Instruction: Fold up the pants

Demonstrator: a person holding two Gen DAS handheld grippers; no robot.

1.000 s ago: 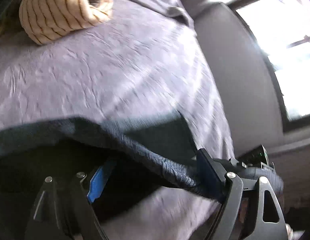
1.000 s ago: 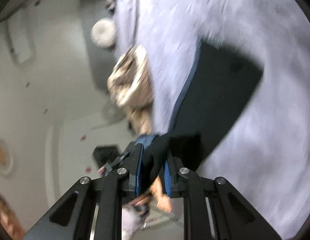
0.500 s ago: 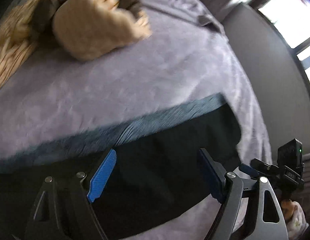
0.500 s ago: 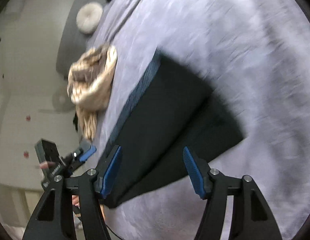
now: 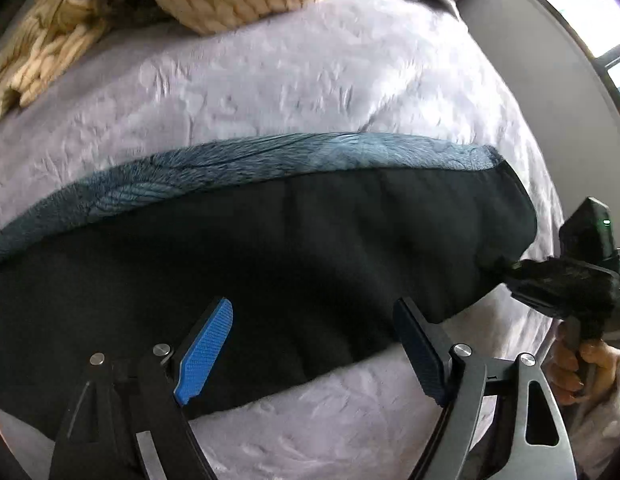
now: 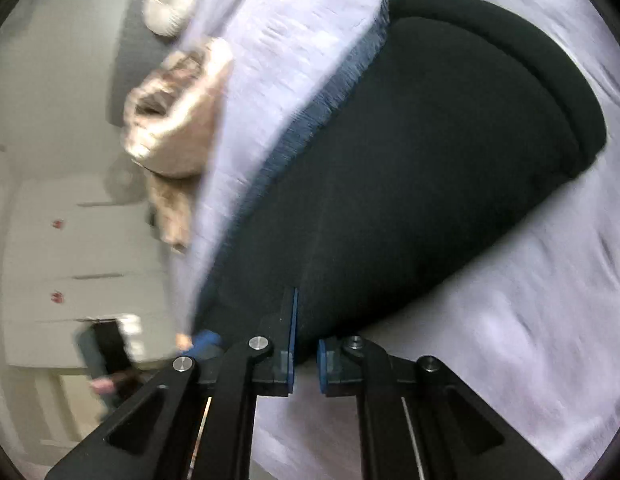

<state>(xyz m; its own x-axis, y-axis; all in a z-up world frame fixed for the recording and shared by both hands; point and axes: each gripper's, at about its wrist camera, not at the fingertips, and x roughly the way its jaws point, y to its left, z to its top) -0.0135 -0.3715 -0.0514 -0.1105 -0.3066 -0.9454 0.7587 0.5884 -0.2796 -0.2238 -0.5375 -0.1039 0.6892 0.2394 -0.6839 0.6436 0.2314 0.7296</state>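
Pants (image 5: 310,264) lie flat on bed (image 5: 310,92), folded, blue waistband along far edge. Right gripper (image 6: 304,354) pinching near corner (jaws just closed) to lift next fold. Left gripper (image 5: 310,344) spread above cloth, 2 pads clear.

Dark pants (image 5: 318,248) with a blue ribbed waistband (image 5: 270,156) lie folded flat on the lilac bedspread (image 5: 294,80)

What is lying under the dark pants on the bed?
The dark pants lie flat on the lavender bedspread, which shows all around them. Whatever lies directly beneath the fabric is covered.
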